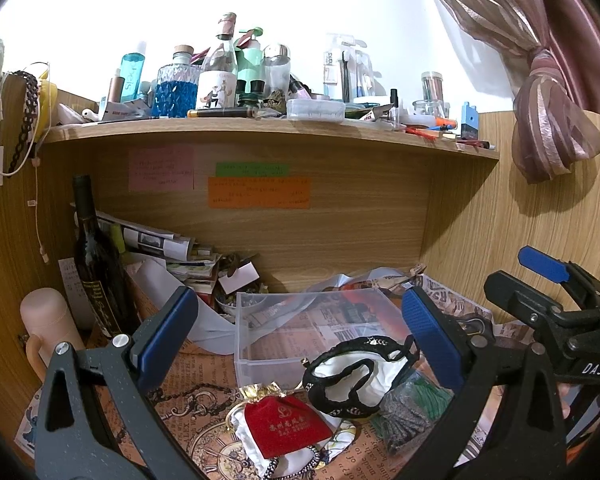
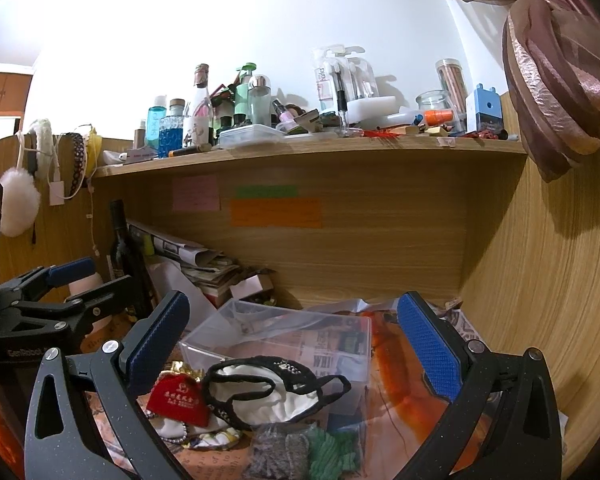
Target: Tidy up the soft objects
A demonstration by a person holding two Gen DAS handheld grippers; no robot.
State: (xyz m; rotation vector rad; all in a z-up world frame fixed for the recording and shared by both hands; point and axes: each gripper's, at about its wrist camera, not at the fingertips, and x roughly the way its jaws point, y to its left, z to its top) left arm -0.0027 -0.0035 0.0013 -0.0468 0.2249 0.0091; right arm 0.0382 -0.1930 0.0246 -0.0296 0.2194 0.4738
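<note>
A pile of soft things lies on the desk in front of a clear plastic box (image 1: 260,344) (image 2: 228,340): a white cloth with black lace trim (image 1: 352,380) (image 2: 268,388), a red velvet pouch (image 1: 286,424) (image 2: 178,400), and grey and green knitted pieces (image 1: 412,408) (image 2: 300,452). My left gripper (image 1: 300,340) is open and empty, above the pile. My right gripper (image 2: 292,344) is open and empty, over the lace cloth and the box. Each gripper shows in the other's view, the right (image 1: 548,292) and the left (image 2: 60,288).
A dark wine bottle (image 1: 96,260) (image 2: 126,252) and a stack of papers (image 1: 168,248) stand at the back left. A pink flask (image 1: 46,320) is at far left. A cluttered shelf (image 1: 260,128) (image 2: 300,148) hangs above. A wooden side panel (image 2: 540,280) and a curtain (image 1: 540,100) are at the right.
</note>
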